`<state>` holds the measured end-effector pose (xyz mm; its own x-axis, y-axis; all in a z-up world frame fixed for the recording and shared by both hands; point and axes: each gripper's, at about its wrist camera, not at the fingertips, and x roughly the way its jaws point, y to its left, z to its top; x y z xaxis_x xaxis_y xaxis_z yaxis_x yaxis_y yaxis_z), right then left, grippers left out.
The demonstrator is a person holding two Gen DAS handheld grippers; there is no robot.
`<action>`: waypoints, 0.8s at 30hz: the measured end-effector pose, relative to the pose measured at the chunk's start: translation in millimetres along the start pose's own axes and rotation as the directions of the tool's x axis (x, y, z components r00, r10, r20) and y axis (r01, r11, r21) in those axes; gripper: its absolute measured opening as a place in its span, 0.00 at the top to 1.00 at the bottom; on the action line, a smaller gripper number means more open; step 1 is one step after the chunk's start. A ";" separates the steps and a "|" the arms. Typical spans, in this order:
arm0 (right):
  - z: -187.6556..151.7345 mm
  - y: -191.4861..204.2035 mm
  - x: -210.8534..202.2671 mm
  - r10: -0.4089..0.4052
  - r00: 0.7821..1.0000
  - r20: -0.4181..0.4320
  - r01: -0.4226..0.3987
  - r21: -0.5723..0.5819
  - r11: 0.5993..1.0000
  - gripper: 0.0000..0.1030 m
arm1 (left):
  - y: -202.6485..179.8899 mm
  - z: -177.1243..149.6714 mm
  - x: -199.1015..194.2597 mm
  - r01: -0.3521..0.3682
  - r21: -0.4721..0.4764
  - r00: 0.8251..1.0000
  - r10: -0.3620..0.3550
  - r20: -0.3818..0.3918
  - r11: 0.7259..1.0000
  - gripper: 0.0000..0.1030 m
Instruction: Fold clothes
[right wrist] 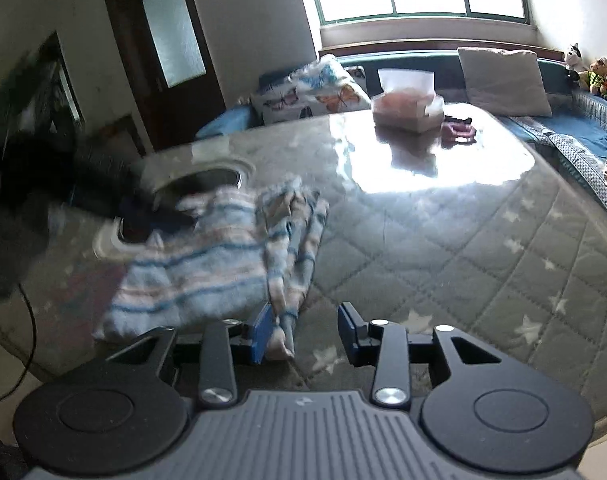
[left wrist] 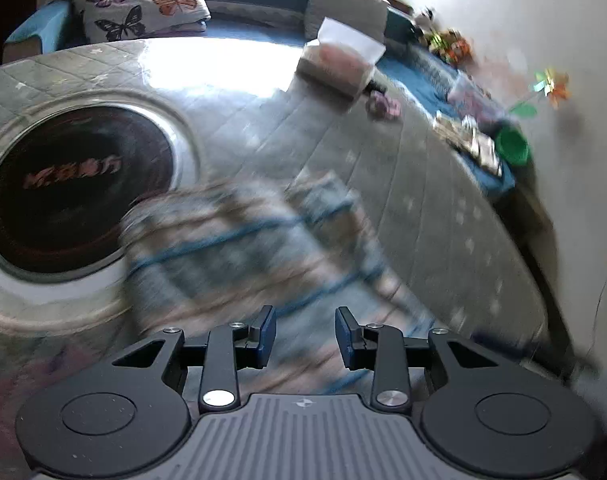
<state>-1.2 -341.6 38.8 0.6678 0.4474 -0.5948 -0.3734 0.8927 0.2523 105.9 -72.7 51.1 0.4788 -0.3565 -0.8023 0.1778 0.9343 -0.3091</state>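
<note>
A striped blue, white and tan garment (left wrist: 243, 248) lies bunched on the quilted table cover (left wrist: 423, 200), blurred by motion. My left gripper (left wrist: 305, 336) hovers open above its near edge with nothing between the pads. In the right wrist view the same garment (right wrist: 207, 264) lies left of centre, and a sleeve end (right wrist: 283, 332) rests between the jaws beside the left pad. My right gripper (right wrist: 305, 332) is open. My left gripper shows there as a dark blur (right wrist: 103, 188) at the garment's far left edge.
A round black hotplate (left wrist: 75, 188) is set in the table on the left. A tissue box (right wrist: 407, 112) and a pink item (right wrist: 459, 130) stand at the far side. A sofa with cushions (right wrist: 503, 80), toys (right wrist: 599, 76) and a green cup (left wrist: 513, 146) lie beyond.
</note>
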 end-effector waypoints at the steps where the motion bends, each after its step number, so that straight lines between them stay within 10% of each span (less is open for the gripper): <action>1: 1.7 -1.5 0.4 0.011 1.000 0.003 -0.011 0.012 1.000 0.65 | 3.6 -8.7 -2.6 -0.010 0.024 1.000 0.010 -0.002 1.000 0.66; 8: 5.3 -14.4 23.8 0.090 0.995 -0.039 -0.084 0.147 0.986 0.74 | 11.3 -64.5 -29.1 -0.059 0.231 0.998 0.051 0.039 0.971 0.59; 24: 13.9 -3.4 26.5 0.119 0.991 -0.055 -0.106 0.199 0.974 0.93 | -22.2 -124.3 -20.5 -0.218 0.612 0.972 0.111 0.208 0.760 0.60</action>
<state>26.7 -332.1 32.8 0.5824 0.5467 -0.6016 -0.3061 0.8331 0.4607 -14.8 -86.7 10.9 0.6641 -0.2418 -0.7074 0.5568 0.7914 0.2522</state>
